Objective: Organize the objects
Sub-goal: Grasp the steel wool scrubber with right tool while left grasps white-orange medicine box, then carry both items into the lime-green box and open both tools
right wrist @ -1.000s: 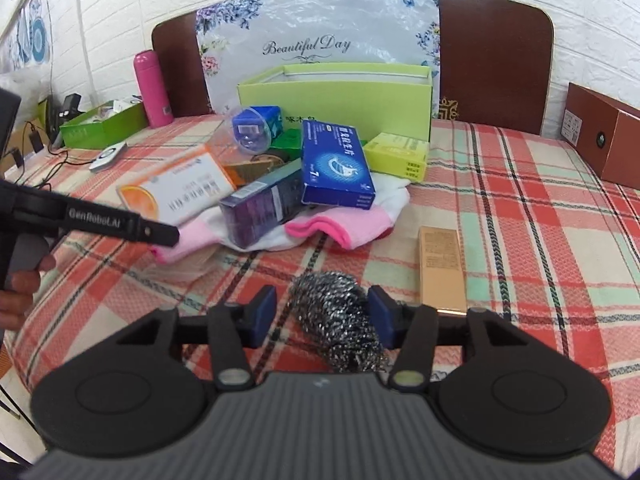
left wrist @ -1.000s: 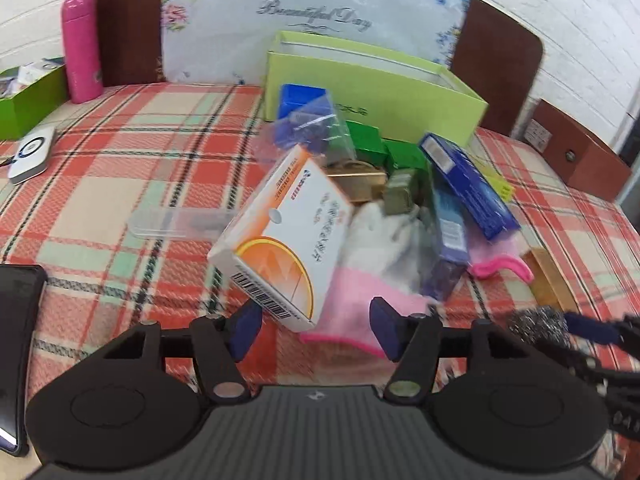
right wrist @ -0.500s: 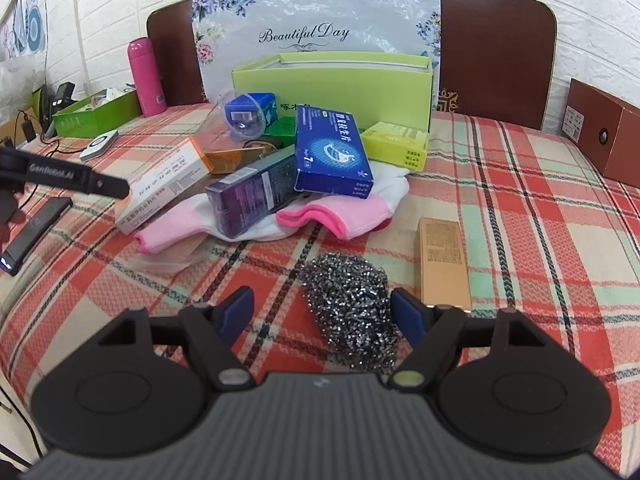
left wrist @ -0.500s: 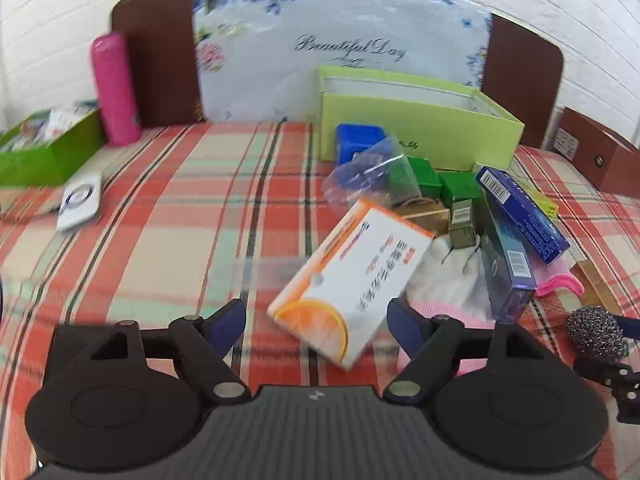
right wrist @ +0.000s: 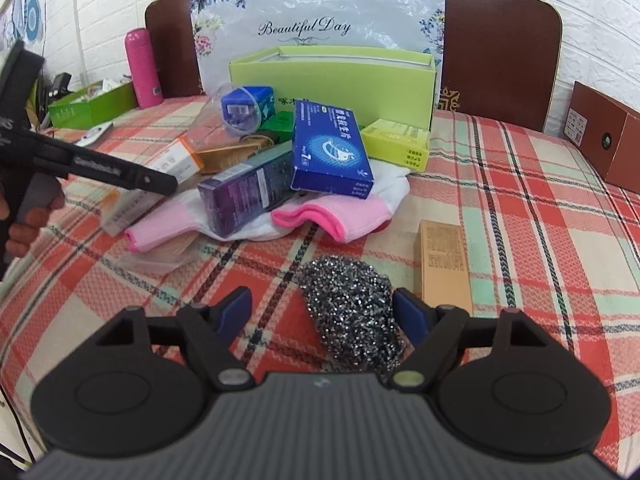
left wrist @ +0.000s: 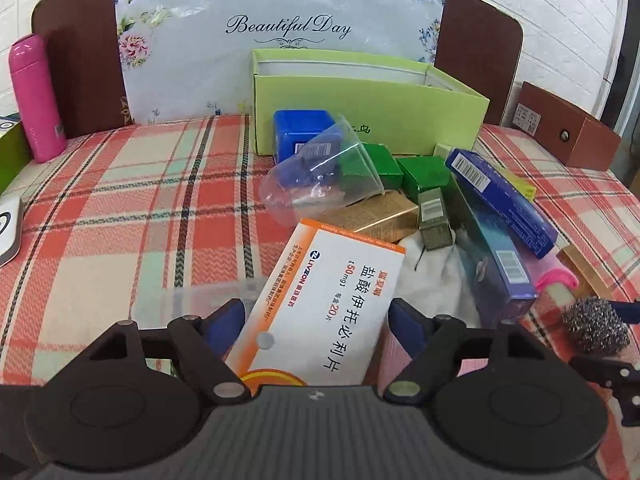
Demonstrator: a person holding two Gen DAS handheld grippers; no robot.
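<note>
A heap of small boxes lies on a plaid-covered bed (right wrist: 520, 184), in front of an open lime-green box (right wrist: 332, 76). The left gripper (left wrist: 316, 320) has its jaws spread wide to either side of an orange-and-white medicine box (left wrist: 332, 300) at the near edge of the heap, without clamping it. The right gripper (right wrist: 322, 314) also has its jaws released, straddling a steel wool scourer (right wrist: 352, 308) that rests on the bed, nearer than the heap, just beside a tan carton (right wrist: 444, 264).

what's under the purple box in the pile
The purple box lies on a white and pink sock, with the blue mask box leaning beside it. Anything beneath the sock is covered.
</note>
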